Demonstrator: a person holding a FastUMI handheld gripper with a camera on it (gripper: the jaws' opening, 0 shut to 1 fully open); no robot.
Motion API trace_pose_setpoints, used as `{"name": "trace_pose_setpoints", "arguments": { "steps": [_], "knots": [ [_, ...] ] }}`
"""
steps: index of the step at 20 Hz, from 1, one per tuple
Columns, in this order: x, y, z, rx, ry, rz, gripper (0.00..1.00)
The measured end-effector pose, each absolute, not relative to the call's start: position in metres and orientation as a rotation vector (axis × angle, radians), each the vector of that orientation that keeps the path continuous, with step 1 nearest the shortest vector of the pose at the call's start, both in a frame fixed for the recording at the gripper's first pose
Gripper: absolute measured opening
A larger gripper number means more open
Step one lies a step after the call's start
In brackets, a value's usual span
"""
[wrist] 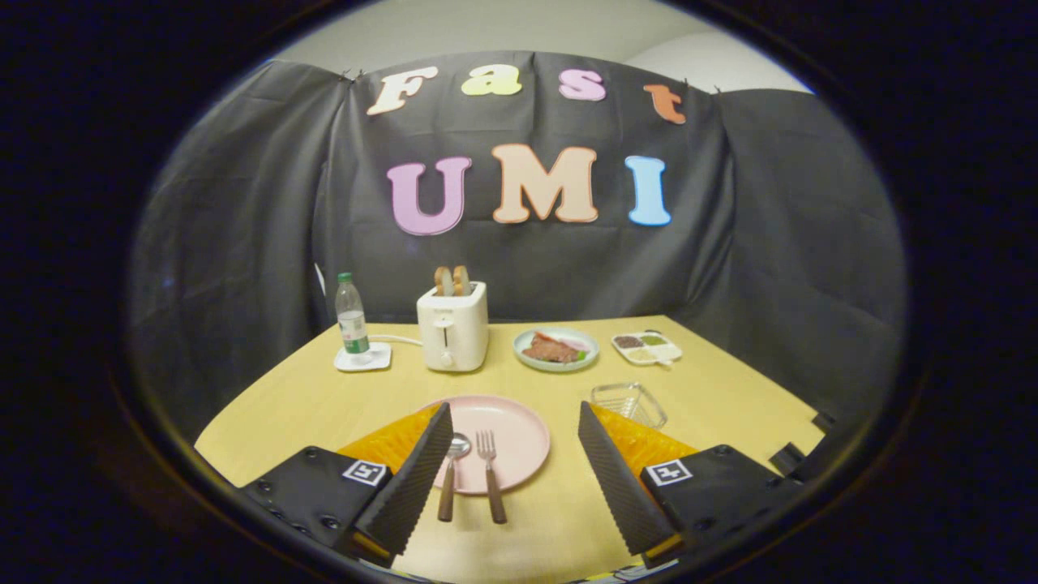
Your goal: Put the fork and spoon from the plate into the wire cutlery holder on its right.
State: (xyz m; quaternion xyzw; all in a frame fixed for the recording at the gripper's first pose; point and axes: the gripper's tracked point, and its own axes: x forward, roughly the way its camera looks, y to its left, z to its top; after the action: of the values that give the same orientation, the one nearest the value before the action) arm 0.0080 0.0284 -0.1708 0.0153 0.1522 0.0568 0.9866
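Tool point(515, 454) gapes over tan table point(714, 381) (black-draped booth).

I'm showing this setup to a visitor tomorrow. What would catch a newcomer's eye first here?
Probably the pink plate on the yellow table, with a spoon and fork lying side by side between the fingers of the open gripper. Next, the white toaster with bread in its slots stands beyond the plate, a water bottle to its left. The wire cutlery holder sits right of the plate.
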Motion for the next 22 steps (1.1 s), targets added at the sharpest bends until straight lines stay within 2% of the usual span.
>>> {"name": "trace_pose_setpoints", "arguments": {
  "steps": [5, 12, 22],
  "knots": [
    [0.011, 0.030, -0.238, 0.024, 0.442, 0.193, 0.96],
    [0.009, 0.038, -0.275, -0.006, 0.519, 0.238, 0.94],
    [0.012, 0.042, -0.302, -0.015, 0.624, 0.279, 0.26]
  ]
}}
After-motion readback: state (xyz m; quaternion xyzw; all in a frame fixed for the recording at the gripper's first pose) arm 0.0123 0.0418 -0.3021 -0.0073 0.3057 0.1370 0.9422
